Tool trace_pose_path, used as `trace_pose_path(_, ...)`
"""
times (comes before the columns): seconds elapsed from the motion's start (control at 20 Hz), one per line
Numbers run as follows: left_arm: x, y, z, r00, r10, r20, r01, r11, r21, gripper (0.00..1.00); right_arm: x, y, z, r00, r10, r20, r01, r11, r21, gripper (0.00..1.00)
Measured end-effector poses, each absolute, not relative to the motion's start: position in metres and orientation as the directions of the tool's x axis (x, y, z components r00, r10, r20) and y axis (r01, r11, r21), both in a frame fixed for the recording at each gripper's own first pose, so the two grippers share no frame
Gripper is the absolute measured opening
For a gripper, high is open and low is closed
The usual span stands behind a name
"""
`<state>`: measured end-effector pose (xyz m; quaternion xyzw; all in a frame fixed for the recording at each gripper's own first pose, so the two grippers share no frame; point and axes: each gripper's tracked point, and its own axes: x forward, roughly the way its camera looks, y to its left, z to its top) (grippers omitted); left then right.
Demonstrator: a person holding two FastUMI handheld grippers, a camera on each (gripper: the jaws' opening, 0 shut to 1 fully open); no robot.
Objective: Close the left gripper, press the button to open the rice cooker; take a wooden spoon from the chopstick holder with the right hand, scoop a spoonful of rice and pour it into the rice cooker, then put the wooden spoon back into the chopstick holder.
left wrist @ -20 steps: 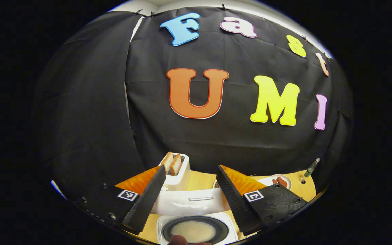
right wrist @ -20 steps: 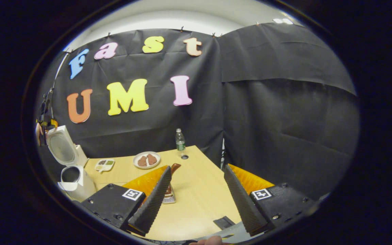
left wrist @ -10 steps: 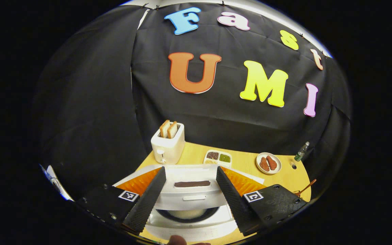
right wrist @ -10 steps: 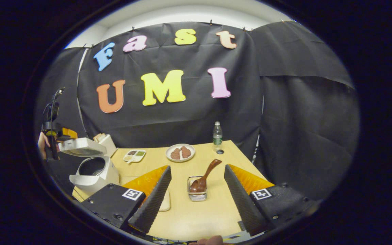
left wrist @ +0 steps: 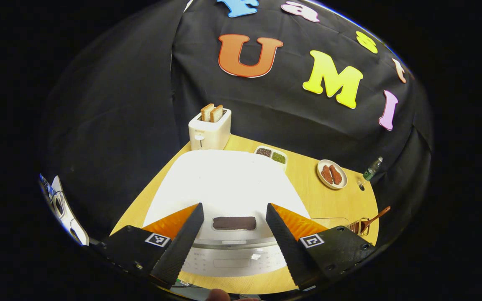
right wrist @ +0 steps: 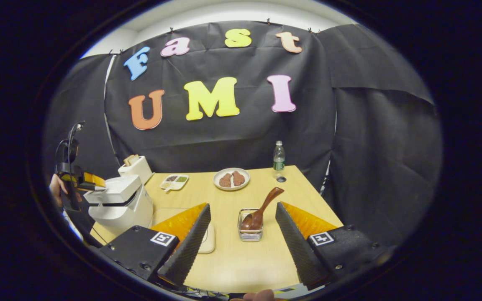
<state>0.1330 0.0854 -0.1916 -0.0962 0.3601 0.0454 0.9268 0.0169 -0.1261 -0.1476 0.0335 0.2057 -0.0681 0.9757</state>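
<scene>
I see a pale wooden tabletop (right wrist: 232, 259) boxed in by black cloth. My left claw (left wrist: 234, 238) hangs with jaws apart above the white rice cooker (left wrist: 224, 188), lid down, its dark button (left wrist: 234, 223) between the fingers. My right claw (right wrist: 243, 238) is spread too, holding nothing; past it the wooden spoon (right wrist: 262, 209) leans in the wire chopstick holder (right wrist: 250, 232). Farther off: toaster (left wrist: 209, 129), plate (right wrist: 231, 179), bottle (right wrist: 279, 155).
</scene>
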Motion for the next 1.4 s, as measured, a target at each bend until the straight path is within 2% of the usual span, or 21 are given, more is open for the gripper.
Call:
trace_pose_path(0.15,0.125,0.082,-0.207,0.685,0.024,-0.729,-0.165,0.979,-0.122,1.0,0.023,-0.13,-0.154,0.902,-0.1,-0.419,0.14,0.988,0.067,1.0)
trace_pose_path(0.2,0.124,0.082,-0.211,0.673,0.029,-0.739,-0.168,0.979,-0.114,0.97,0.026,-0.131,-0.156,0.902,-0.091,-0.423,0.136,0.988,0.078,0.99)
trace_pose_path(0.5,0.121,0.081,-0.223,0.636,0.086,-0.767,-0.196,0.979,-0.053,0.98,0.057,-0.123,-0.164,0.903,-0.008,-0.429,0.063,0.992,0.114,1.0)
trace_pose_path(0.6,0.115,0.079,-0.235,0.588,0.097,-0.803,-0.22,0.975,-0.043,0.98,0.068,-0.12,-0.166,0.902,0.023,-0.43,0.035,0.991,0.127,1.0)
trace_pose_path(0.9,0.117,0.082,-0.234,0.61,0.099,-0.786,-0.192,0.981,-0.025,1.0,0.097,-0.117,-0.184,0.889,0.112,-0.444,-0.037,0.984,0.175,1.0)
trace_pose_path(1.15,0.115,0.08,-0.232,0.62,0.122,-0.775,-0.229,0.973,-0.03,1.0,0.119,-0.112,-0.204,0.856,0.208,-0.474,-0.117,0.97,0.215,1.0)
trace_pose_path(1.4,0.12,0.081,-0.23,0.651,0.136,-0.747,-0.216,0.976,-0.009,0.99,0.111,-0.11,-0.193,0.849,0.242,-0.469,-0.137,0.959,0.248,1.0)
